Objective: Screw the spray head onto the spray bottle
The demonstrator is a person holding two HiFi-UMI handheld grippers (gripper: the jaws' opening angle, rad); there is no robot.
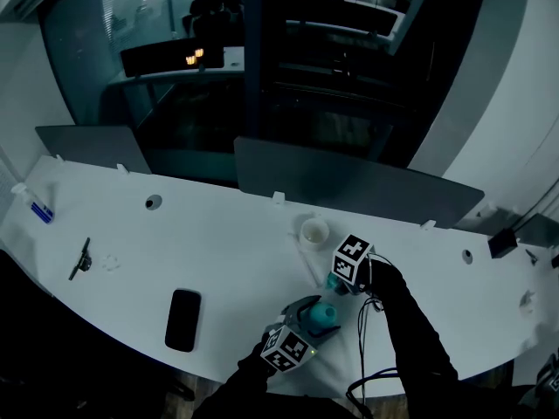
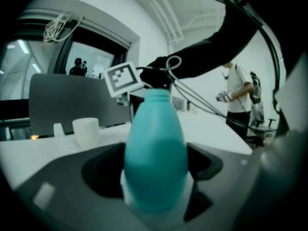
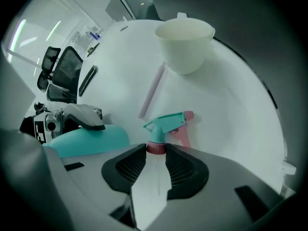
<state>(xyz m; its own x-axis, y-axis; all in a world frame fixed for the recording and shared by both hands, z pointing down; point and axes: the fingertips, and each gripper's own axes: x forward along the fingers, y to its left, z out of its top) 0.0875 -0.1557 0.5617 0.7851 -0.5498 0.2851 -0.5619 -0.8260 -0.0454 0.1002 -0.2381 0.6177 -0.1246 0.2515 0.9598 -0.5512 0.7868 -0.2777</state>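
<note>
Head view: near the table's (image 1: 218,251) front edge, the left tongs (image 1: 318,318) clamp a teal spray bottle (image 1: 326,310), and the right tongs (image 1: 337,283) point down just behind it. Left gripper view: the bottle stands upright, squeezed between both pads. Right gripper view: the slightly parted tongs frame the pink collar of the spray head (image 3: 166,124), which lies on the table with a white cup (image 3: 185,42) beyond.

The spray bottle (image 2: 155,153) is teal. The spray head (image 3: 166,123) is teal with a pink collar and a pink trigger. The cup (image 3: 185,42) and the table (image 1: 218,251) are white, the phone (image 1: 182,319) is black, and the marker cube (image 1: 352,258) has black-and-white squares.
</note>
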